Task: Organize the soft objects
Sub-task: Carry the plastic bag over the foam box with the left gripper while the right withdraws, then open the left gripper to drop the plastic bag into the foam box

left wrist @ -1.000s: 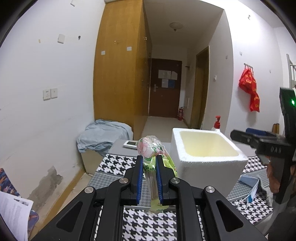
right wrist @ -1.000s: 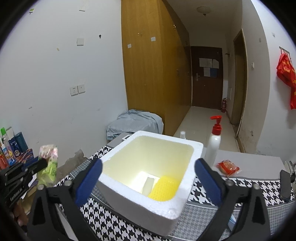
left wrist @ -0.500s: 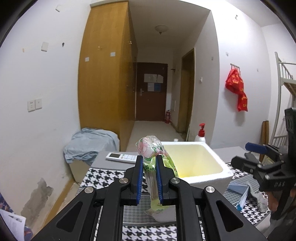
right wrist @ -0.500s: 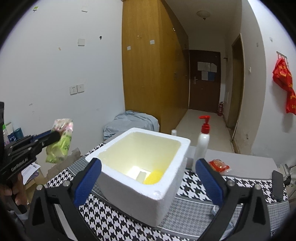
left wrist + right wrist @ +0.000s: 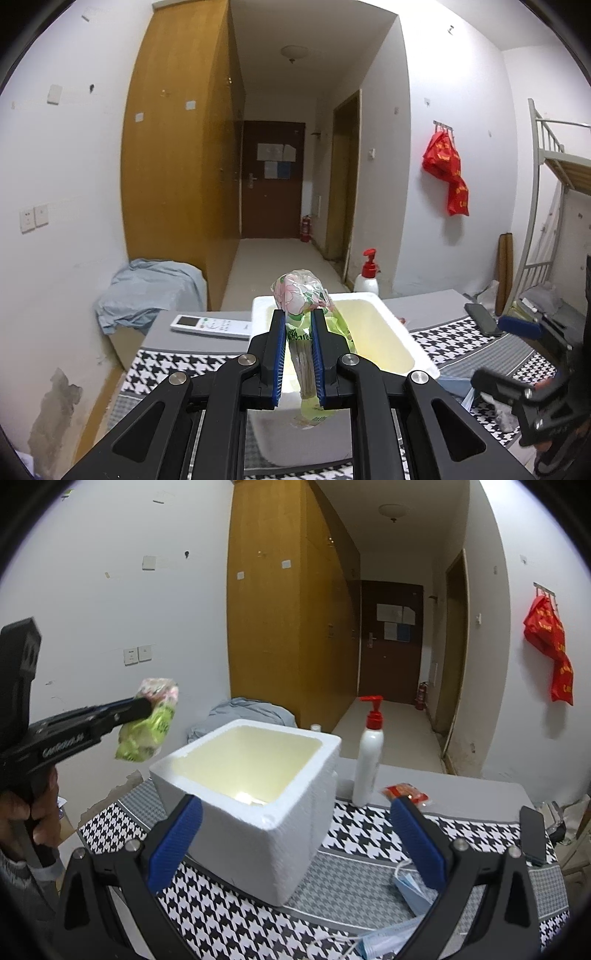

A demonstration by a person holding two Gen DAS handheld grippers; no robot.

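Observation:
My left gripper (image 5: 298, 321) is shut on a soft green and pink plastic packet (image 5: 303, 306) and holds it in the air over the near left rim of the white foam box (image 5: 413, 354). In the right wrist view the packet (image 5: 147, 723) hangs to the left of the box (image 5: 258, 812), above its rim level. My right gripper (image 5: 291, 834) is wide open and empty, in front of the box. A red snack packet (image 5: 406, 794) lies on the table behind the box, to its right. Blue face masks (image 5: 406, 890) lie near the front right.
A white pump bottle (image 5: 367, 760) with a red top stands right of the box. A remote control (image 5: 210, 325) lies at the table's far left. A black phone (image 5: 532, 834) lies at the right edge. The houndstooth cloth (image 5: 207, 915) covers the table.
My left gripper has carried the packet to the right and upward, from beside the box to over its near rim. My right gripper has drawn back and lower, still open.

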